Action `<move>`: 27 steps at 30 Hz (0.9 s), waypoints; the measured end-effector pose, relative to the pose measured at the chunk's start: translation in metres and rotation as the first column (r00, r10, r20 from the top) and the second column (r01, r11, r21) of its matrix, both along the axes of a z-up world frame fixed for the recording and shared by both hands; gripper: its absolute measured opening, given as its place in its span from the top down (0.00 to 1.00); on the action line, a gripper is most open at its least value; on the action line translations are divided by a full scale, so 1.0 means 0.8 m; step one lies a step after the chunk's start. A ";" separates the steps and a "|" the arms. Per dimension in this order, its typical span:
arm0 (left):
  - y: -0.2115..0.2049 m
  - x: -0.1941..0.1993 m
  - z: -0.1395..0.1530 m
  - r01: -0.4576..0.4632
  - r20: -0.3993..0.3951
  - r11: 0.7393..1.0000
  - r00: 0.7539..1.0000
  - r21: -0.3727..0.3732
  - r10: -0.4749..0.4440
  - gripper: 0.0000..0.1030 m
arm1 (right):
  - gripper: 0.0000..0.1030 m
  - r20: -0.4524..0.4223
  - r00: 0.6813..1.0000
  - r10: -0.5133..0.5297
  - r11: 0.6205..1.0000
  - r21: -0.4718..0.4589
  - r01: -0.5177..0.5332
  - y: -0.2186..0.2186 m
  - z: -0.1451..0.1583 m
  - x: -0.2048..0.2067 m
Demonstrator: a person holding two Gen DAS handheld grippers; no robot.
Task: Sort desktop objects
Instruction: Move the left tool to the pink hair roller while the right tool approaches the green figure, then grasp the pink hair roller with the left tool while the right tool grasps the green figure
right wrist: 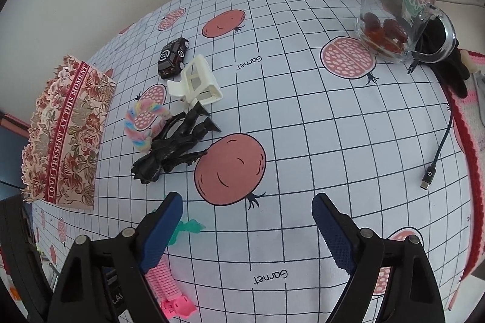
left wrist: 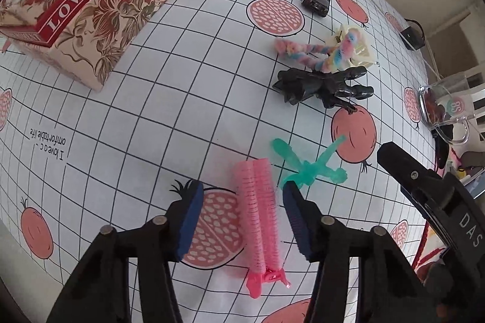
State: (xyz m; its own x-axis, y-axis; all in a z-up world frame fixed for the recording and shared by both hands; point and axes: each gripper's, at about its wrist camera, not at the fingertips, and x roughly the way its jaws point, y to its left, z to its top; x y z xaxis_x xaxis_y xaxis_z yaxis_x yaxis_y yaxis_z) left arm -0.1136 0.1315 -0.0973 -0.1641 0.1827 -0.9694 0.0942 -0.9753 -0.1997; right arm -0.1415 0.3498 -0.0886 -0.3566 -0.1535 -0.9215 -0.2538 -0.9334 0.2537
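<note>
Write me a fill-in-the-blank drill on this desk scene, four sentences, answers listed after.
1. The hair roller clip lying between the fingers of the left gripper is ____ in colour.
2. The small dark toy car lies beside a ____ claw clip.
3. The glass mug holds reddish pieces and has a ____ on its side.
4. Nothing lies between the fingers of the ____ gripper.

Answers: pink; white; handle; right

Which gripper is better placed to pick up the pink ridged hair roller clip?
Left. The left gripper already straddles the pink ridged hair roller clip; the right gripper stands open over bare tablecloth.
</note>
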 end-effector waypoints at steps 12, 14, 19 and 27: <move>-0.011 0.003 0.003 -0.011 -0.048 1.000 0.999 -0.023 0.009 0.72 | 0.13 0.032 0.999 0.037 0.999 0.004 -0.037 -0.016 -0.016 -0.004; -0.022 0.002 0.005 -0.037 -0.058 0.999 0.998 -0.033 0.035 0.72 | 0.13 0.033 0.998 0.050 0.999 0.001 -0.050 -0.022 -0.018 -0.004; -0.053 -0.005 0.010 -0.115 -0.075 0.993 0.991 -0.031 0.113 0.72 | 0.13 0.039 0.997 0.065 0.997 -0.055 -0.063 -0.036 -0.024 -0.006; -0.093 -0.009 0.014 -0.197 -0.078 0.980 0.978 -0.005 0.196 0.73 | 0.19 0.038 0.993 0.108 0.993 -0.060 -0.105 -0.075 -0.026 -0.010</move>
State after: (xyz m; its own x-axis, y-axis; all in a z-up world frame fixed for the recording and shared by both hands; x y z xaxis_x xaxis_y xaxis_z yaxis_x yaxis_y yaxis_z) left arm -0.1211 0.0572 -0.0861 -0.2693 0.1277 -0.9546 0.2691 -0.9417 -0.2019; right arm -0.1497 0.2901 -0.1092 -0.2975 -0.2419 -0.9236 -0.1651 -0.9398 0.2993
